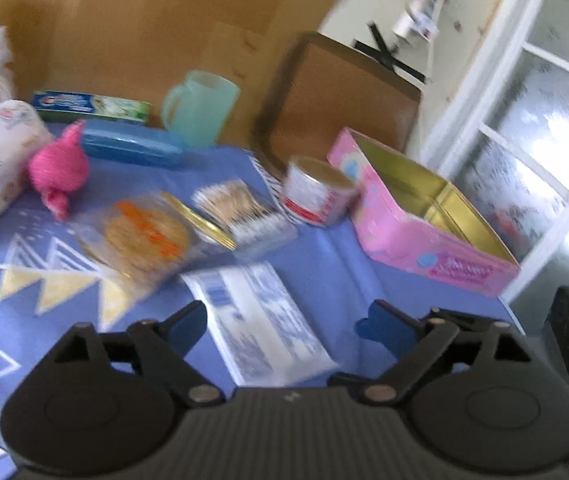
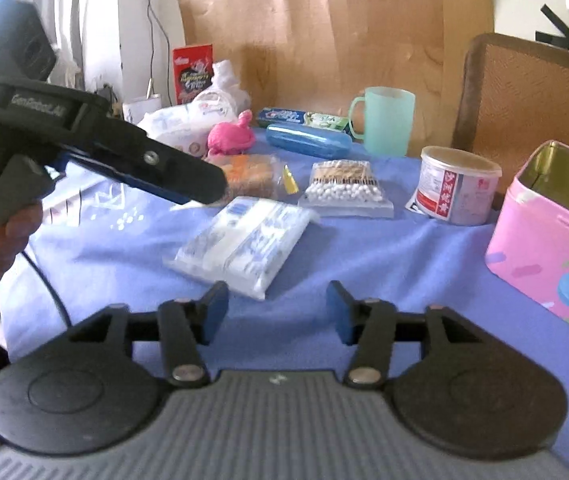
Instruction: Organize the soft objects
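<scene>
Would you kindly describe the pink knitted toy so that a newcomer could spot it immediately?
Start at the blue tablecloth and go to its far edge, near the mint-green mug. Left of the blue oblong case sits the pink knitted toy, the only fuzzy, bright pink thing there.

Daylight reaches you from the window [image 1: 540, 152], blown out white in the left wrist view. That whole view is motion-blurred; print on the pink tin [image 1: 424, 220] beside the window is unreadable. Your right wrist view is sharper, with the blue cloth [image 2: 364, 248] evenly lit and shadows soft. Fisheye bends straight edges near both frames' borders.
</scene>
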`<state>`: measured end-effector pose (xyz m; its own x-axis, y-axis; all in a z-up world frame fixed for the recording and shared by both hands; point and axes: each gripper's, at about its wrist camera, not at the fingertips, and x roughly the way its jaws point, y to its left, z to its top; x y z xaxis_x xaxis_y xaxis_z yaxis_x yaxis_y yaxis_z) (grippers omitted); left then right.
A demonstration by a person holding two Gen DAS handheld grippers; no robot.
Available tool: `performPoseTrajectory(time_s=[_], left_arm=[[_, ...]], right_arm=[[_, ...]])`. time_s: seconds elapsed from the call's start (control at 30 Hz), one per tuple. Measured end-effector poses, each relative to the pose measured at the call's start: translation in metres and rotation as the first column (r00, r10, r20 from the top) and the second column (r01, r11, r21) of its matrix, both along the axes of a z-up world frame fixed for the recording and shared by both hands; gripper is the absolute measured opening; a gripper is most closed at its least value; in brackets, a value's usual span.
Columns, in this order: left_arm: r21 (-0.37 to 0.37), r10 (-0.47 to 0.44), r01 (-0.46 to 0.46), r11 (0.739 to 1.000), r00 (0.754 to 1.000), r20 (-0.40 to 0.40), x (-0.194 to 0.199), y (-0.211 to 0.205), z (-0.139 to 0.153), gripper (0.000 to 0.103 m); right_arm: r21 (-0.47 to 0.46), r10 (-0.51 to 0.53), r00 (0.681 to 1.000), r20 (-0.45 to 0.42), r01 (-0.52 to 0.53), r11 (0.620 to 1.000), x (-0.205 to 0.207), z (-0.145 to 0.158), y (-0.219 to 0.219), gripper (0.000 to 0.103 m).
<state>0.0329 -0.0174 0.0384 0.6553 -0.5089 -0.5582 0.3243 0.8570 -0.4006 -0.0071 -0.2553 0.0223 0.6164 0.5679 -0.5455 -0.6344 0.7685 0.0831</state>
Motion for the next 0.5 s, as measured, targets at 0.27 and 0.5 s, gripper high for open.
performPoseTrajectory(time_s=[0.27,0.5], left_arm=[[0.016,0.015,-0.013,1.0,0.994,-0.105,0.027,-0.008,-0.029,0.069],[0.012,0.005,-0.005,1.0,0.997,-0.076,0.023,-0.02,-0.023,0.067]], right_arm=[[-0.071,0.126,0.991,-0.036,-0.129,0.989,0.027,-0.004,0.045,0.075],[-0.068,0.07,0.996,0.06,-0.066,0.996,0.019,-0.003,0.05,0.066]])
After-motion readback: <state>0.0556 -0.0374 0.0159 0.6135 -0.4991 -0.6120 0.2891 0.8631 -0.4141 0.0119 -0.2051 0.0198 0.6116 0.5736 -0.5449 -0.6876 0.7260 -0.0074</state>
